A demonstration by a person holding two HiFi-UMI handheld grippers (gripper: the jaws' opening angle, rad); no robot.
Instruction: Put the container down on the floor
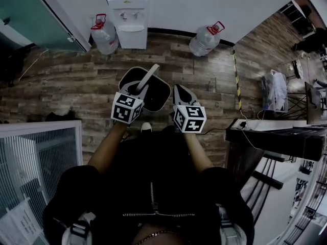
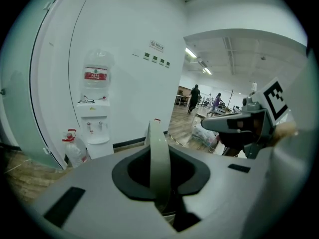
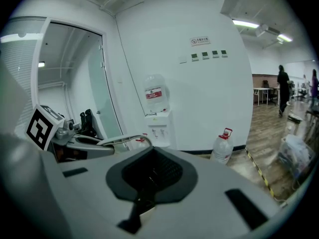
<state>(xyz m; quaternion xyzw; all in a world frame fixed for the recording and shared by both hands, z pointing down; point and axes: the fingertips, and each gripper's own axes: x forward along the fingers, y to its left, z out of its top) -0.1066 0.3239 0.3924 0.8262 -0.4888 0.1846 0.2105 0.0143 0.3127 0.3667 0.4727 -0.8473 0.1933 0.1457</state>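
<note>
Entry, head view: I have the left gripper (image 1: 138,90) over the near rim of the container (image 1: 159,95), a dark, round-cornered bin with a paler rim. Its light handle (image 1: 148,75) rises from between the gripper's jaws and leans toward the far right.

Left gripper view confirms the hold. Both jaws are pressed together on the handle strip, which runs up through the dark notch between them.

The container sits directly ahead of me, between the two grippers, over the wood-plank floor (image 1: 66,86). It looks large against my shoe (image 1: 146,127) below, so it appears to be held clear of the floor. I cannot see its base.

The right gripper (image 1: 180,94) is just beside the container's right rim. I cannot tell whether it touches. In the right gripper view its jaws are brought together. A dark ribbed surface shows through the notch, and I cannot tell what it is. That view also shows the left gripper and the handle's arc off to the left.

Marker cubes: left (image 1: 126,108), right (image 1: 189,118), both facing up at the head camera.

Surroundings:
- A white water dispenser (image 1: 131,19) stands against the far wall.
- One water jug (image 1: 104,34) is just left of the dispenser, and another jug (image 1: 206,39) lies tilted to its right.
- A yellow-black tape line (image 1: 237,80) runs across the floor at right.
- A white bag (image 1: 276,91) sits beyond the tape.
</note>
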